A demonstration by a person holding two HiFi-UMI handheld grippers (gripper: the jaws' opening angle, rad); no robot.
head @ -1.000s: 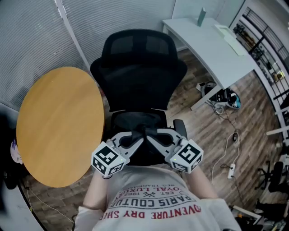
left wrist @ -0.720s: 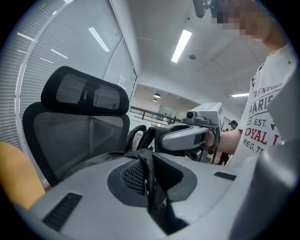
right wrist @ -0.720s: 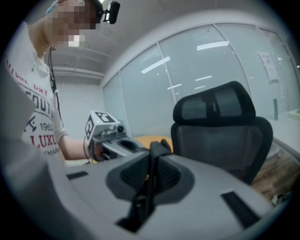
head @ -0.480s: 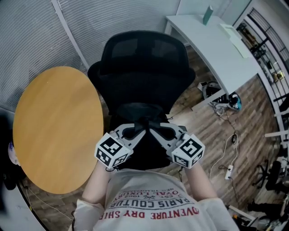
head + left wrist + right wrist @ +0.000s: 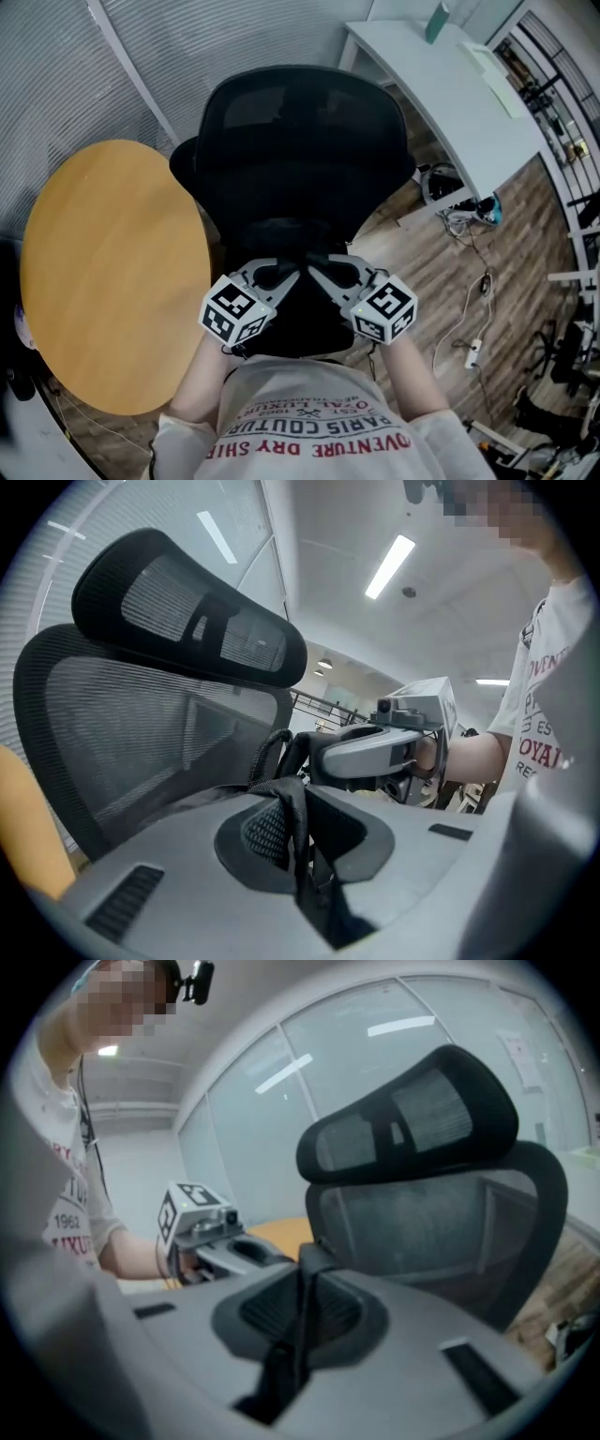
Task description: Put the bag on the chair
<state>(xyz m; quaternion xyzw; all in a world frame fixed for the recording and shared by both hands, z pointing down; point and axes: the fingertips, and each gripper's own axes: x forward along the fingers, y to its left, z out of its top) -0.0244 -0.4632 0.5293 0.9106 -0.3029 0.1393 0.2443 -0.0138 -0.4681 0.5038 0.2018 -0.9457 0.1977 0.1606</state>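
Note:
A black mesh office chair (image 5: pixel 302 141) stands straight ahead, its backrest filling both gripper views (image 5: pixel 122 733) (image 5: pixel 441 1204). The black bag (image 5: pixel 292 319) hangs by its straps between the two grippers, low over the chair seat; against the dark seat its outline is hard to tell. My left gripper (image 5: pixel 285 276) is shut on a black bag strap (image 5: pixel 286 822). My right gripper (image 5: pixel 320 273) is shut on another strap (image 5: pixel 304 1283). The fingertips nearly meet above the bag. Each gripper shows in the other's view: right gripper (image 5: pixel 375 752), left gripper (image 5: pixel 225 1251).
A round wooden table (image 5: pixel 103 272) stands close on the chair's left. A white desk (image 5: pixel 450 84) is at the back right, with cables and a power strip (image 5: pixel 473 352) on the wooden floor beneath and beside it. Shelving lines the right edge.
The chair has come nearer and its backrest looms larger. Both grippers keep their hold on the straps and stay close together, shifted slightly toward the seat.

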